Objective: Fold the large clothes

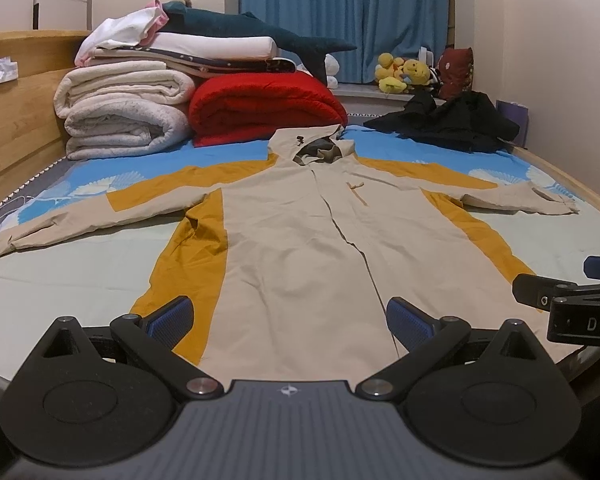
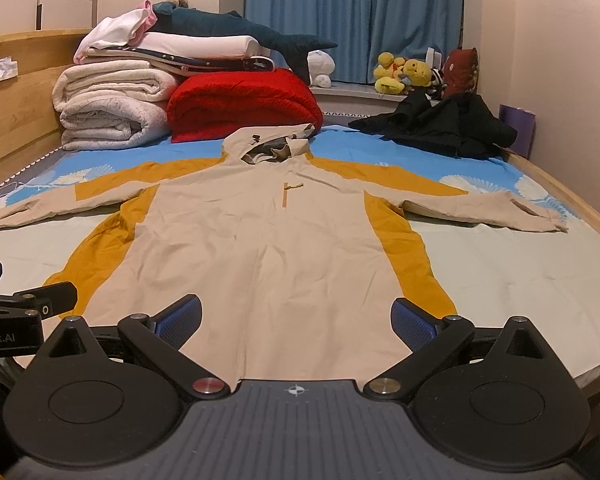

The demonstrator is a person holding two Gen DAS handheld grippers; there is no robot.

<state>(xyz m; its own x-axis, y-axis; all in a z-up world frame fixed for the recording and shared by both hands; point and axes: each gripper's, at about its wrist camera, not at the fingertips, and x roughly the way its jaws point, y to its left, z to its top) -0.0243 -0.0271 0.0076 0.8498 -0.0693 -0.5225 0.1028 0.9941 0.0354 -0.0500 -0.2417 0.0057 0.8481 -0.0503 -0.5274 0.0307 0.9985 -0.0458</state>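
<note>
A beige and mustard hooded jacket (image 1: 296,232) lies flat, front up, on the bed, sleeves spread out to both sides and hood at the far end. It also shows in the right wrist view (image 2: 260,232). My left gripper (image 1: 290,322) is open and empty, just above the jacket's hem, left of the zipper line. My right gripper (image 2: 296,322) is open and empty over the hem, toward its right half. The right gripper's side shows at the right edge of the left wrist view (image 1: 568,300). The left gripper's side shows at the left edge of the right wrist view (image 2: 28,304).
Folded white blankets (image 1: 120,112) and a red blanket (image 1: 264,108) are stacked at the far left of the bed. A black garment (image 1: 448,120) lies crumpled at the far right. A wooden headboard (image 1: 16,120) runs along the left. Plush toys (image 1: 404,72) sit by the blue curtain (image 1: 340,12).
</note>
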